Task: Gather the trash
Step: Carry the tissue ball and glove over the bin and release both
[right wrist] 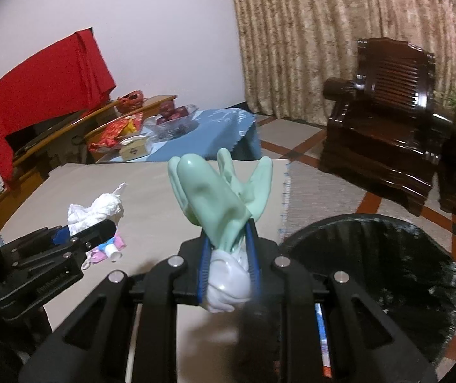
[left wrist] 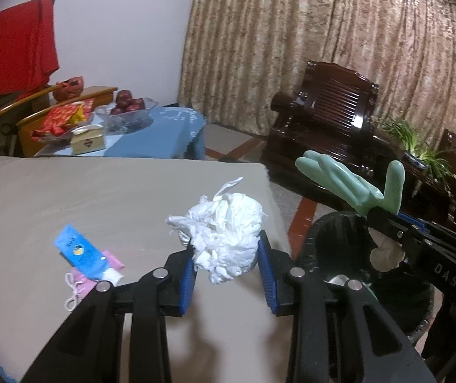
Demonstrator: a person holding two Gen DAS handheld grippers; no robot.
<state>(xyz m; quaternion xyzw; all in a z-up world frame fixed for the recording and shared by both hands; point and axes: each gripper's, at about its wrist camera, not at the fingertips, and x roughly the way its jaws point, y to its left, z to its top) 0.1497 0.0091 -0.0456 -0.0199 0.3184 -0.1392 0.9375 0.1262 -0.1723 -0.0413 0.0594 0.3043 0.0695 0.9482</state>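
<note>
My left gripper [left wrist: 226,261] is shut on a crumpled white plastic bag [left wrist: 224,233], held just above the beige table [left wrist: 100,198]. My right gripper [right wrist: 228,249] is shut on a pale green rubber glove [right wrist: 215,198], its fingers pointing up; it also shows in the left wrist view [left wrist: 352,185], over the rim of the black-lined trash bin [left wrist: 333,242]. The bin [right wrist: 387,274] stands to the right of the table. A blue tube [left wrist: 84,255] lies on a pink mask [left wrist: 113,260] on the table, left of my left gripper.
A blue-clothed side table [left wrist: 170,127] with a fruit bowl [left wrist: 129,108] and a tissue box [left wrist: 87,140] stands behind. A dark wooden armchair [right wrist: 384,121] and a potted plant [left wrist: 419,150] stand at the right, before a curtain.
</note>
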